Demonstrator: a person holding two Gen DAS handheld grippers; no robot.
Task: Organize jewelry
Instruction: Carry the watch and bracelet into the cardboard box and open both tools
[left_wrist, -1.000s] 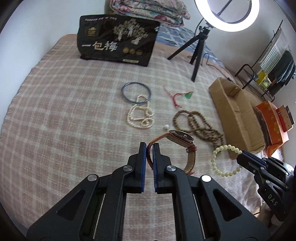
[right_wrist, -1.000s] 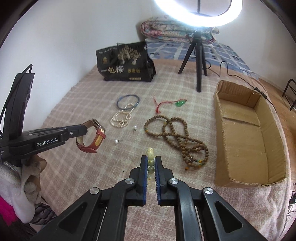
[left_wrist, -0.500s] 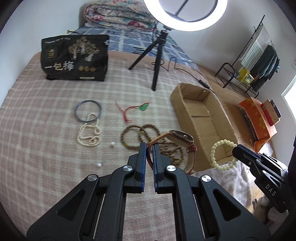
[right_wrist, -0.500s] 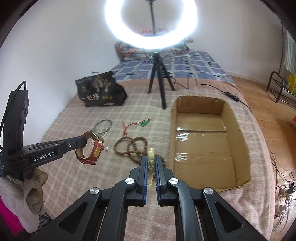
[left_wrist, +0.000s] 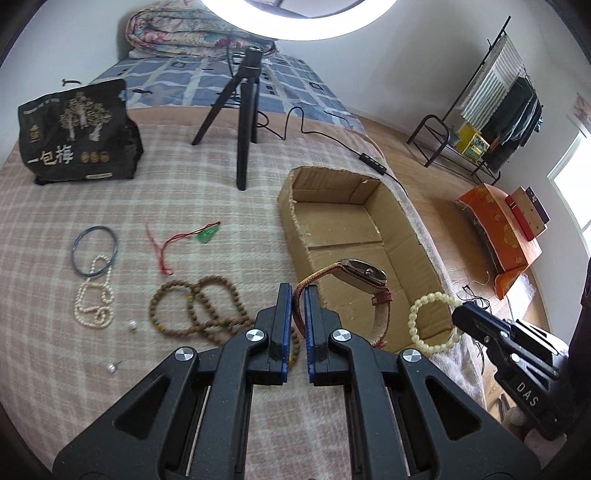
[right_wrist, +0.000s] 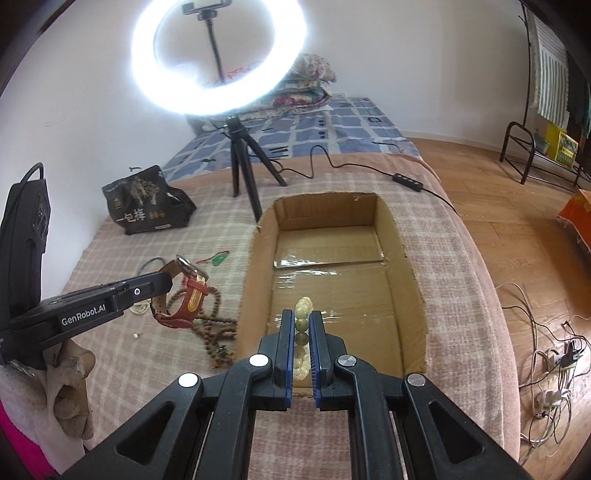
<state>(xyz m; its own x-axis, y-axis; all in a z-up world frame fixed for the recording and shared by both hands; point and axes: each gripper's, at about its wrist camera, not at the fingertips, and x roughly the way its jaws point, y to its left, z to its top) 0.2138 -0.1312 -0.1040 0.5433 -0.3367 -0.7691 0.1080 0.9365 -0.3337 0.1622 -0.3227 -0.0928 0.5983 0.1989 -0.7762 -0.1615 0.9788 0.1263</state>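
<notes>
Checked bed (left_wrist: 192, 206) – beads (left_wrist: 199, 310), cardboard box (left_wrist: 295, 225)

Both wrist views look forward and down past their own fingers (left_wrist: 282, 314), close above the bed (left_wrist: 55, 369), sharing the cardboard box (right_wrist: 255, 280).

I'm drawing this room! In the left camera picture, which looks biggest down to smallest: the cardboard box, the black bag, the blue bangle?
1. cardboard box
2. black bag
3. blue bangle

The box lies nearer the camera, so its lead over the bag is unsure.

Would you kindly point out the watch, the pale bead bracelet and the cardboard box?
watch (left_wrist: 364, 274): left wrist view, on its case.
pale bead bracelet (left_wrist: 412, 325): left wrist view, on the loop's left beads.
cardboard box (right_wrist: 332, 215): right wrist view, on the far inner wall.
</notes>
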